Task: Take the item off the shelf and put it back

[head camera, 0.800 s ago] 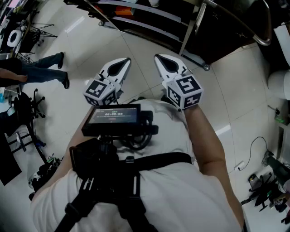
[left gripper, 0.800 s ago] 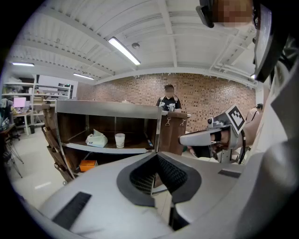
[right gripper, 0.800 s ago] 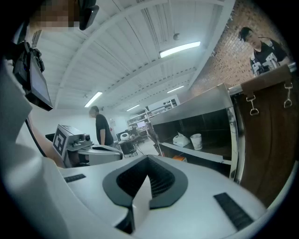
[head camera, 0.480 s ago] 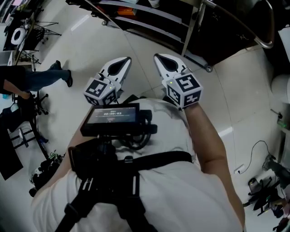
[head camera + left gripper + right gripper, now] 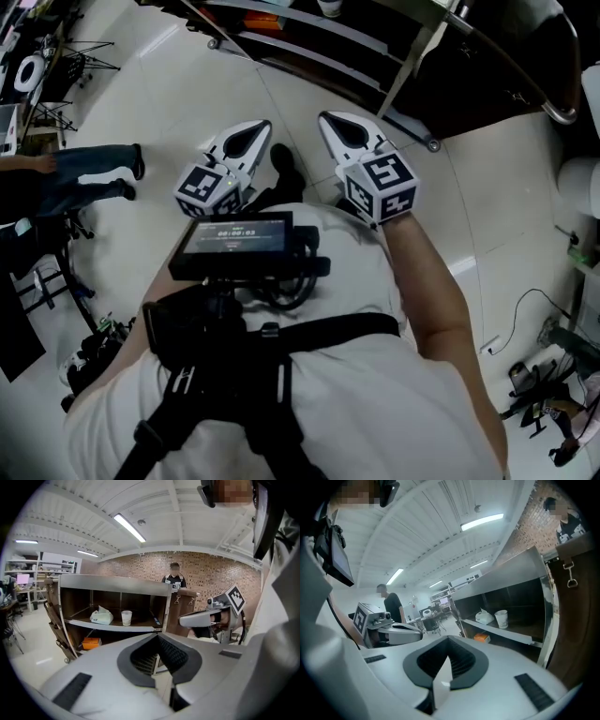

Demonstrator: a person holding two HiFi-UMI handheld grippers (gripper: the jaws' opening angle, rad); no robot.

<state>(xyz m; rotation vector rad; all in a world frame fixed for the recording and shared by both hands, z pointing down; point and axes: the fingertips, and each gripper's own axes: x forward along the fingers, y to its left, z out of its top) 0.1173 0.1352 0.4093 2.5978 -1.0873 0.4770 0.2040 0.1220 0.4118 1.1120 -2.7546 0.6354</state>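
The left gripper [image 5: 255,129] and right gripper [image 5: 333,122] are hovering well apart from the shelf [image 5: 112,626], jaws pressed together, empty. The cup [image 5: 126,617] is standing on its middle board beside a white bag [image 5: 101,616]; arriving unopened risks toppling 1.

Shelf unit [image 5: 112,581]: metal frame, dark boards inside, open front. It stands on small wheels [image 5: 431,142] on a pale tiled floor [image 5: 187,84]. Middle board: a crumpled white bag [image 5: 101,616] towards the left in the left gripper view, and a white cup [image 5: 126,617] upright just beside it, apart from it. Board below: an orange box [image 5: 91,642] lying flat near the left end
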